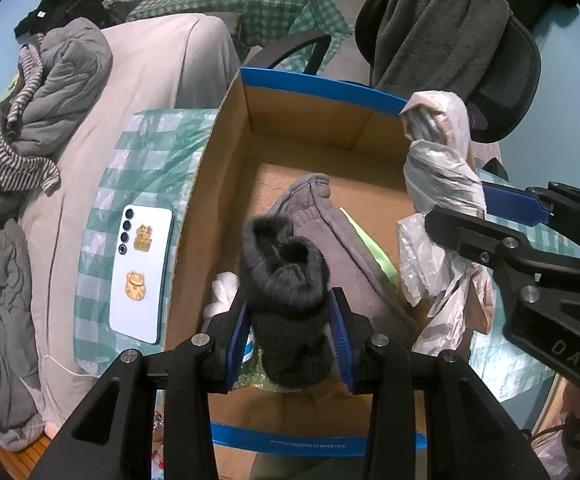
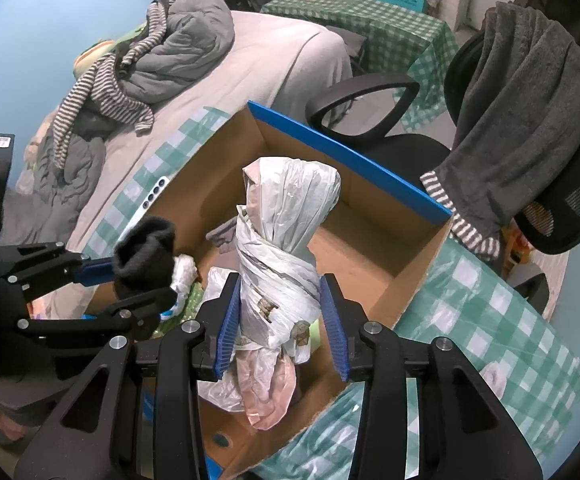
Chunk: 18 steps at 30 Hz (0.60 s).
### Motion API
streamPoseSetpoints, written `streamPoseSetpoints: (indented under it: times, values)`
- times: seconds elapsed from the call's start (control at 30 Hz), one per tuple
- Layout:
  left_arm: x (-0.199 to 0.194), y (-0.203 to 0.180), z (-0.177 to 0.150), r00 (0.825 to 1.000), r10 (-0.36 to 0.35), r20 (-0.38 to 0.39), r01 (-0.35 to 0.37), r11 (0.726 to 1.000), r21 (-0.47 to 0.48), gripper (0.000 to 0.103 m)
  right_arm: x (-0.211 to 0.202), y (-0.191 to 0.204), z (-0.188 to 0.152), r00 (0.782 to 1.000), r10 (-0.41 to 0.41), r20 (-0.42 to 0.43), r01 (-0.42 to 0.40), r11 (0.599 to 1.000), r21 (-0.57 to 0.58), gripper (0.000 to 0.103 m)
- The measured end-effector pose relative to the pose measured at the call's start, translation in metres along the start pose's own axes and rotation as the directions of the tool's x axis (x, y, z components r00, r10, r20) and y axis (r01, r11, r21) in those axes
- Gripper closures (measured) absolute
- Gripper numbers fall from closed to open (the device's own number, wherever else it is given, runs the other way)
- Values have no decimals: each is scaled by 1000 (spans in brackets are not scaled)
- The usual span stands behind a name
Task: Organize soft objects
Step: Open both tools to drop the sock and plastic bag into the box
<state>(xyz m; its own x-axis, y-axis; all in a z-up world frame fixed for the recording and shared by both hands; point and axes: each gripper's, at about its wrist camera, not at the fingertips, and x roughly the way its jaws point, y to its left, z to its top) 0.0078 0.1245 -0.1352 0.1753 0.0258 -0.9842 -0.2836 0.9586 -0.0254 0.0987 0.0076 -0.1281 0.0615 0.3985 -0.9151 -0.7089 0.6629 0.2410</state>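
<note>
An open cardboard box (image 1: 321, 85) with blue-edged flaps sits on a green checked sheet (image 1: 150, 152). My left gripper (image 1: 288, 320) points straight down into it, shut on a black fuzzy sock bundle (image 1: 286, 280); from the right wrist view the same bundle (image 2: 144, 256) hangs at the box's (image 2: 349, 156) left wall. Below it lie a folded grey cloth (image 1: 345, 236), something white and a green item. My right gripper (image 2: 280, 312) is shut on a twisted bundle of white and pink plastic bags (image 2: 286, 232), held upright over the box's near right side; its tail hangs inside the box.
A white phone (image 1: 140, 276) lies on the sheet left of the box. A black office chair (image 2: 369, 100) draped with a grey towel (image 2: 521, 112) stands behind the box. Left of the box, a grey duvet (image 2: 186, 48) and striped garment are heaped on the bed. A checked table stands beyond.
</note>
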Motion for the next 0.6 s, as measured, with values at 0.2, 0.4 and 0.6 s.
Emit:
streamPoseSetpoints:
  times: [0.2,0.4,0.6]
  values:
    - [-7,-1,-1,1000,11,23,-11,1000,0,41,-4,0,-1,999,-42,19,42,999,5,45]
    - [-15,-1,-5,1000,18,23,-18,1000,-14,41,-12,-7,-3,999,-46,29,45,999,25,43]
    - [-24,-6,-10,999,14,34,-13,1000,-20,41,-22,-10,-8,998,-54,31,53,998,32,41]
